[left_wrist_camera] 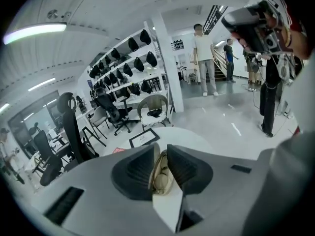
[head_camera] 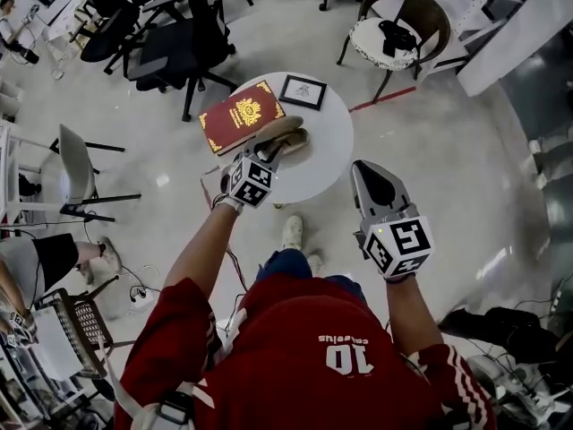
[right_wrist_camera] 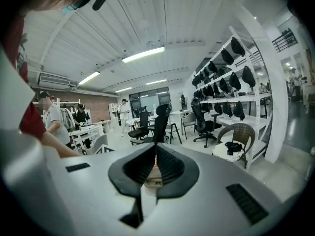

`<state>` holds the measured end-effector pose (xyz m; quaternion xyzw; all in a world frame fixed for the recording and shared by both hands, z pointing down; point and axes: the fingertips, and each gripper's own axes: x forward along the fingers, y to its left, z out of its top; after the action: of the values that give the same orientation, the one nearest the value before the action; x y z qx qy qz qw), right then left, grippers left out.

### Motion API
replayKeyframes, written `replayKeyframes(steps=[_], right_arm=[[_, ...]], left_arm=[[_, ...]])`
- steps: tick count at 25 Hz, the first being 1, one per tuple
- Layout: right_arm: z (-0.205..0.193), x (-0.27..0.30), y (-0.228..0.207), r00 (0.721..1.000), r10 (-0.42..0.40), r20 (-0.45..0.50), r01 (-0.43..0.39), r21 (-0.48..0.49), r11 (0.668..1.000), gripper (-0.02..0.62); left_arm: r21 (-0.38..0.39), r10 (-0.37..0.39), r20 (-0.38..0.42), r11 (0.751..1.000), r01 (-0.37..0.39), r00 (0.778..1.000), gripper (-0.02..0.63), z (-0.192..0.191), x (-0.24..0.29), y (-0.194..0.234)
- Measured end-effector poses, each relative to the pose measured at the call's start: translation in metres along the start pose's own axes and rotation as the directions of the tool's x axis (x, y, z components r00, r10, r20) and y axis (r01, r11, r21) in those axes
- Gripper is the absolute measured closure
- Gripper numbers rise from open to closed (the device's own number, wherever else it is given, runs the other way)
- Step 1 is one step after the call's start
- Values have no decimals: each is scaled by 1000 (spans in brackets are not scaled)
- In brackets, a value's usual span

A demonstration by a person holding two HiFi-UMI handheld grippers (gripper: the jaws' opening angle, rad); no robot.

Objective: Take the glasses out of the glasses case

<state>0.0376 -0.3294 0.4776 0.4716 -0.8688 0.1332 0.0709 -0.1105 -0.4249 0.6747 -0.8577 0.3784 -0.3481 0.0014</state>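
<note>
Seen from above, a person in a red shirt (head_camera: pixel 304 356) stands at a round white table (head_camera: pixel 329 155), holding two grippers, one in each hand. The left gripper (head_camera: pixel 269 150) reaches over the near side of the table, and its jaws pinch the one beige glasses case (head_camera: pixel 285 133). In the left gripper view the case stands on edge, clamped between the dark pads (left_wrist_camera: pixel 135 171). Whether it touches the tabletop cannot be told. A thin dark curve shows inside the case, too small to identify. The right gripper (head_camera: pixel 369 179) is held just off the table's right edge, apart from the case. Its jaws are pressed together at the tips, with nothing between them that can be made out. There are three things at the table. Besides the case, one red book (head_camera: pixel 240 115) with a gold emblem lies just behind and to the left of it, with its near corner close to the left gripper. One black-framed card (head_camera: pixel 303 91) lies at the far edge, to the right of the book. Around the table are one wicker chair (head_camera: pixel 421 7) at upper right, its round white seat bearing a dark object, at least two black office chairs (head_camera: pixel 179 47) at upper left, and one grey chair (head_camera: pixel 73 164) at left. One white shoe (head_camera: pixel 293 231) shows below the table's near edge.
</note>
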Motion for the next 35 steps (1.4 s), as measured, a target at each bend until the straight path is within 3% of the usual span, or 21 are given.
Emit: replayKeyframes(steps=[13,21,35], right_arm=[[-19,29,-18,998,-39,-54,41,30,999,577],[-23,37,-31,996,-69,-62,71,34,997,577],[-34,36,-40,992,-85,-91,91,56,994,577]], left_arm=[[27,-30,-187,999,36,982,518,-65,91,8],[121,39,-312,993,-1,949,517,-87,133,11],[151,101,-423,988,-40,900,529,-114,164,14]])
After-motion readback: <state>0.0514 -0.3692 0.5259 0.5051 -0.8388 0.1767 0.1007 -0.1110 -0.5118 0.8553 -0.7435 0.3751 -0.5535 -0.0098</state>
